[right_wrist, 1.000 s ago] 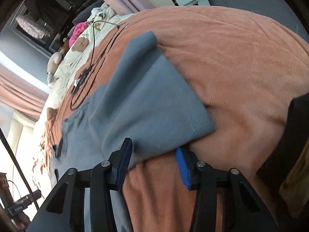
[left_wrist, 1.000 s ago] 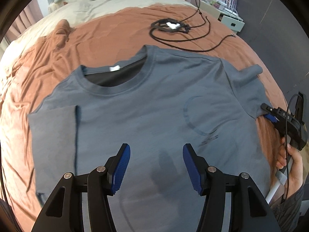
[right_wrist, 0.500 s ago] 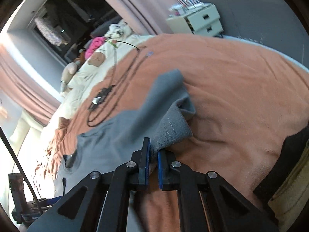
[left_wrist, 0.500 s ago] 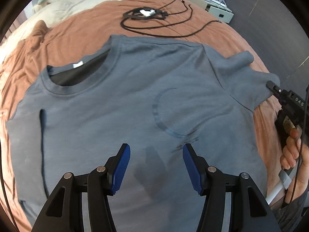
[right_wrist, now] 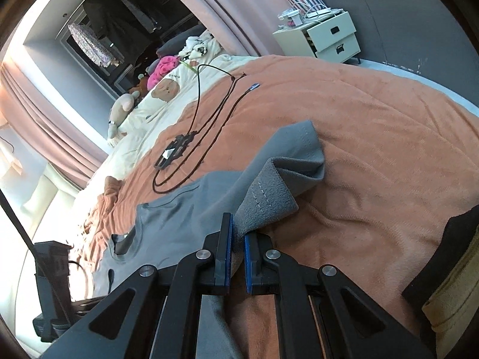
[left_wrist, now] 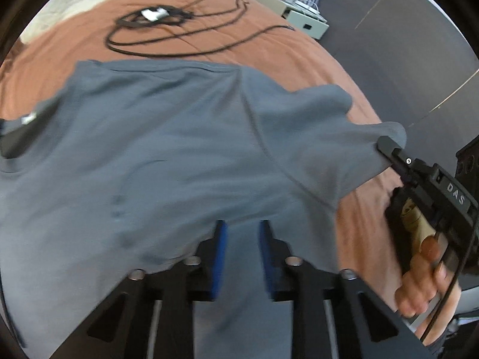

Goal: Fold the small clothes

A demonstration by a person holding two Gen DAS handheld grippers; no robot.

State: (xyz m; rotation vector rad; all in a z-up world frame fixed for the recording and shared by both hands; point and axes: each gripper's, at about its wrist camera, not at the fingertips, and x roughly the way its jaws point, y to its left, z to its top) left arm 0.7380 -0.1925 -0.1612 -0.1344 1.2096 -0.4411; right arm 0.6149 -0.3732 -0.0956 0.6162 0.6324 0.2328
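The grey T-shirt [left_wrist: 167, 155] is barely folded: its sleeve [right_wrist: 269, 197] is pinched by the right gripper [right_wrist: 237, 257], while fabric is being closed upon by the left gripper [left_wrist: 241, 257].

The only lettering I can make out is "DAS", in pale capitals on the black body of the right gripper [left_wrist: 386, 145], out at three o'clock in the left wrist view. The white tag inside the grey T-shirt [left_wrist: 167, 137] collar, at nine o'clock, is too blurred to read.
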